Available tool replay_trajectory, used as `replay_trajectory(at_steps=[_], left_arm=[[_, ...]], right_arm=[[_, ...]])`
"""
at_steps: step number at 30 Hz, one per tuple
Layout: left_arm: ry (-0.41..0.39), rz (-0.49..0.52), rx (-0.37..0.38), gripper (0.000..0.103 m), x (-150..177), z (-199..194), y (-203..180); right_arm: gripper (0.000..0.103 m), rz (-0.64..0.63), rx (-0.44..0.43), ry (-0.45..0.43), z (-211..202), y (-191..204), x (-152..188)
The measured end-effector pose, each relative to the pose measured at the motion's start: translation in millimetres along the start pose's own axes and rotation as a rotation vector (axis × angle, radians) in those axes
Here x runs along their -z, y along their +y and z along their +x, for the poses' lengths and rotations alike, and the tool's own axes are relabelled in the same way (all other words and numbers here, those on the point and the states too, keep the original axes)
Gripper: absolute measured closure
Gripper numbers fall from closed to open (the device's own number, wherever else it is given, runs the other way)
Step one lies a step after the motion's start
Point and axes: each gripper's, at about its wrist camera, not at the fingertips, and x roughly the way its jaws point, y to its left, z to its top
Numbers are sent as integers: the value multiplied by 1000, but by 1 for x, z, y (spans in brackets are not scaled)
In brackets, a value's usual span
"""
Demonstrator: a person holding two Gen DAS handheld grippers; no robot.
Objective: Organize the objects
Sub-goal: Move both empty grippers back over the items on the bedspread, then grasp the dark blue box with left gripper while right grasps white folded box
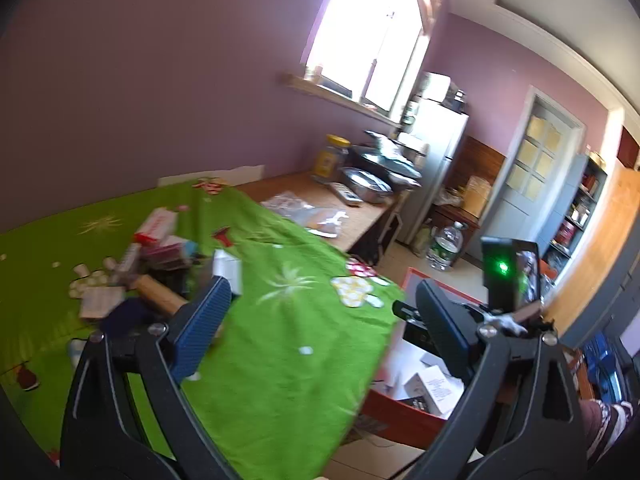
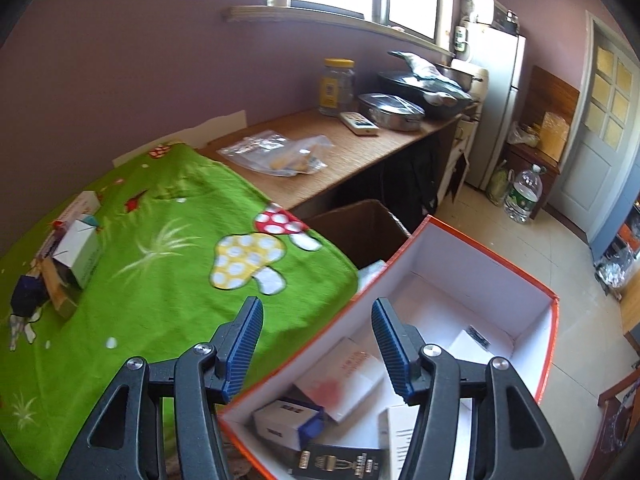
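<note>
Nearest the right wrist camera, the right gripper point(image 2: 316, 344) hangs released, jaws apart with nothing between them, above the near end of an orange storage box point(image 2: 554, 320) with a white inside. Several small cartons already lie in its bottom, among them a blue-and-white carton point(image 2: 286, 420) and a black printed carton point(image 2: 340, 462).

Seen from the left wrist camera, the left gripper point(image 1: 320, 320) is also spread wide and empty, hovering over a green mushroom-print blanket point(image 1: 288, 352).

Farther left on the blanket lies a loose pile of clutter point(image 1: 132, 276) yet to be sorted: small cardboard packets, a red-and-white box point(image 1: 154, 226), a wooden rolling-pin-like handle point(image 1: 160, 298) and something dark blue. The cartons look light and stiff but crushable, so I judge they are best pinched gently across their narrow flat faces.

Beyond the blanket, a wooden tabletop point(image 2: 360, 152) carries plastic bags, a remote control, metal pans and a yellow-lidded jar point(image 2: 337, 88). A fridge and a door stand farthest away.
</note>
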Motion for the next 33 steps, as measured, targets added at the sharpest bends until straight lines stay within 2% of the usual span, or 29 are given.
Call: replay_trajectory(at_steps=[6,15,22,27,30,33], left_arm=[[-1,-84,-98,8,-5,-12,43],[22,-215,-197,8,1,-23,108],[88,-275,-257,8,13,-20,141],[157,-274,-297,8,20,-7,149],[187,-236,-310,10,22,3,144],[209,-223,-295,14,25,11,140]], right_arm=[[40,-58,-64,-20,-1,37,-4],[36,-150,-177,-42,-1,91,-9],[33,-196,-268,-33,6,121,-13],[32,-198,-346,-41,7,137,-18],[31,-203,-387,-48,8,148,-21],[30,-211,-415,-47,11,158,-23]])
